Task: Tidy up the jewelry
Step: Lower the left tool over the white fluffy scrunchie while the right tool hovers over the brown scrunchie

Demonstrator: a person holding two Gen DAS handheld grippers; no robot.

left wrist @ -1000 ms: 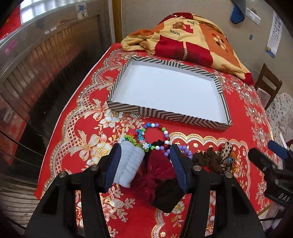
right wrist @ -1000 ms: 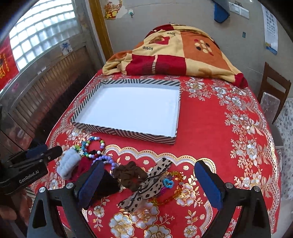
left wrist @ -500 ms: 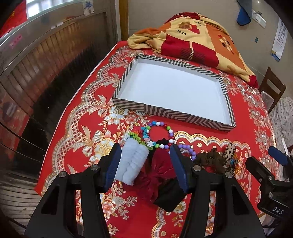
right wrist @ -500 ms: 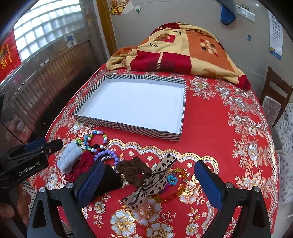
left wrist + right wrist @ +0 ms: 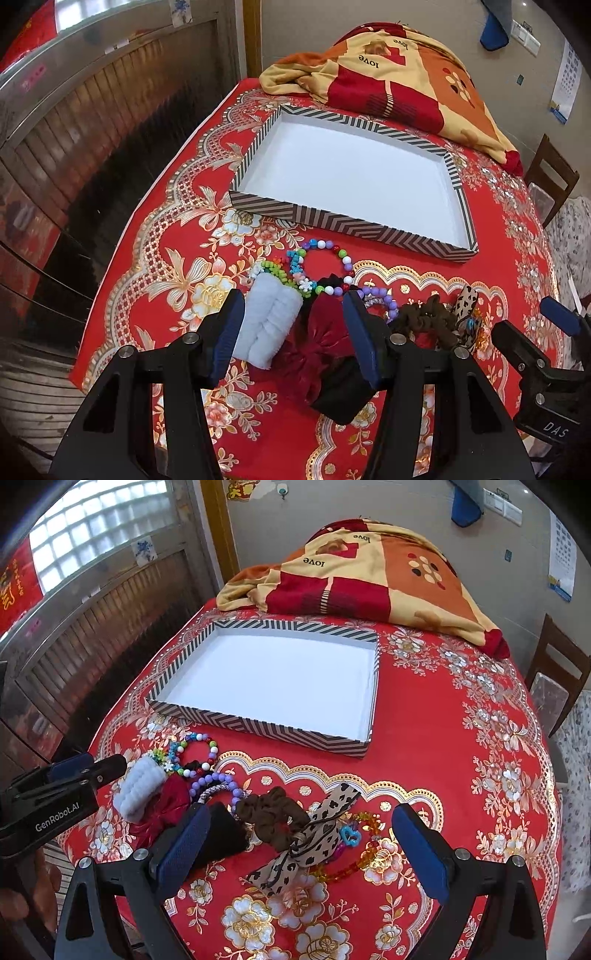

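Note:
A striped tray (image 5: 347, 221) (image 5: 258, 726) with a bare white floor lies mid-table. In front of it lies a heap of accessories: a white fluffy scrunchie (image 5: 269, 325) (image 5: 138, 788), a dark red bow (image 5: 317, 343) (image 5: 166, 808), bead bracelets (image 5: 325, 266) (image 5: 195, 753), a brown scrunchie (image 5: 428, 325) (image 5: 273, 812), a leopard-print ribbon (image 5: 306, 842) and a black piece (image 5: 343, 391). My left gripper (image 5: 293, 332) is open, just above the white scrunchie and red bow. Open too, my right gripper (image 5: 299, 845) hovers over the brown scrunchie and ribbon.
A folded orange and red blanket (image 5: 388, 70) (image 5: 362, 572) lies behind the tray. The table's left edge (image 5: 122, 243) drops beside a slatted metal wall (image 5: 92, 122). A wooden chair (image 5: 557, 672) stands at the right.
Both views show the tray and heap sliding slightly right and down, so both grippers have drifted a little. Neither gripper has closed or touched anything.

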